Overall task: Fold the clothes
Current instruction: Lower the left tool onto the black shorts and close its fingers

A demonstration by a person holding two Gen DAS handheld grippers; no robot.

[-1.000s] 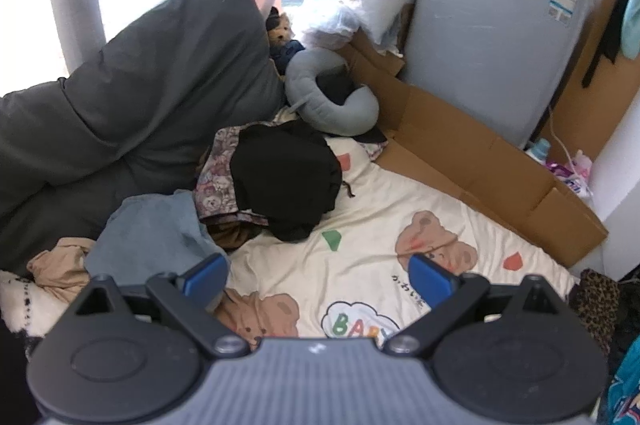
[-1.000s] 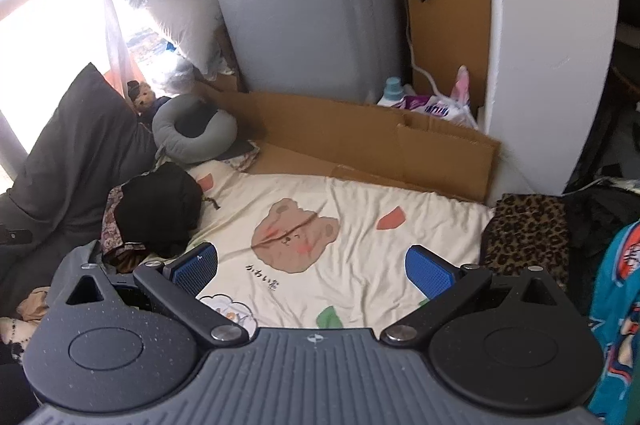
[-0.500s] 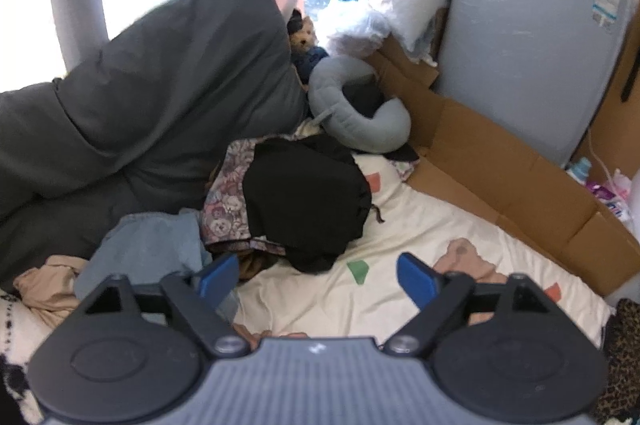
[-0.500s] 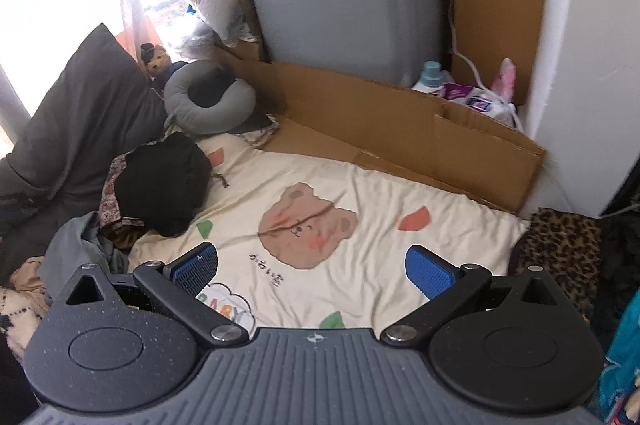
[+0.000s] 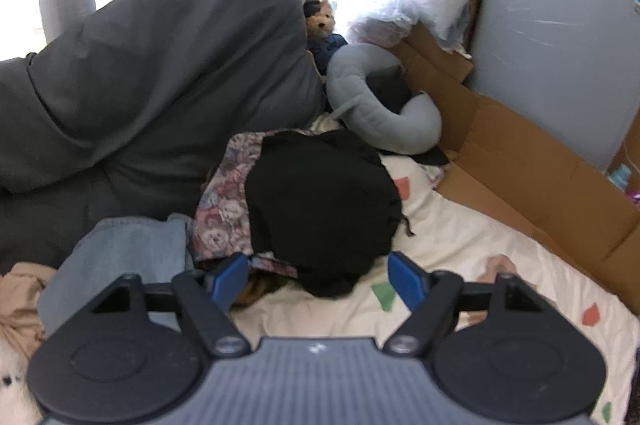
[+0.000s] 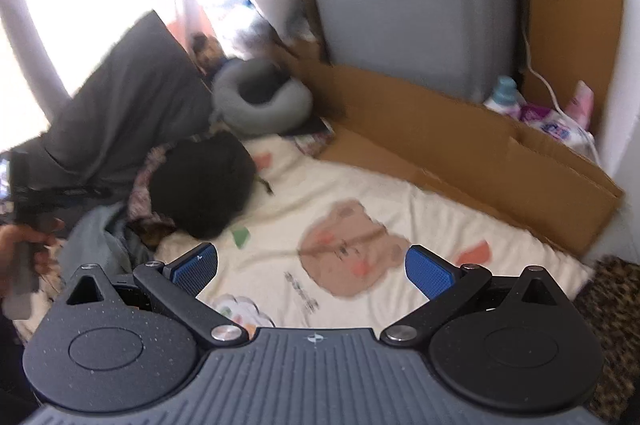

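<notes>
A pile of clothes lies on the left of a cream bear-print blanket (image 5: 460, 237). On top is a crumpled black garment (image 5: 320, 201), over a patterned one (image 5: 224, 209), with light blue denim (image 5: 120, 257) and a beige piece (image 5: 20, 301) beside them. My left gripper (image 5: 318, 277) hangs just over the black garment's near edge. Its jaws are closing, the cloth's edge shows between them, and the pads are not pressing on it. My right gripper (image 6: 313, 268) stands open over the blanket (image 6: 360, 193), to the right of the black garment (image 6: 200, 189), with nothing in it.
A dark grey pillow (image 5: 160, 65) leans behind the pile, with a grey neck pillow (image 5: 368, 105) and a teddy (image 5: 320, 21) beyond. Flattened cardboard (image 5: 520, 161) and an upright grey mattress (image 5: 560, 25) border the blanket's far side. Leopard-print cloth (image 6: 616, 305) lies at right. A person's hand (image 6: 24, 245) shows at left.
Both grippers have sunk and come closer to the clothes pile, which now looks larger. The left jaws have narrowed. The right jaws are as wide as before.
</notes>
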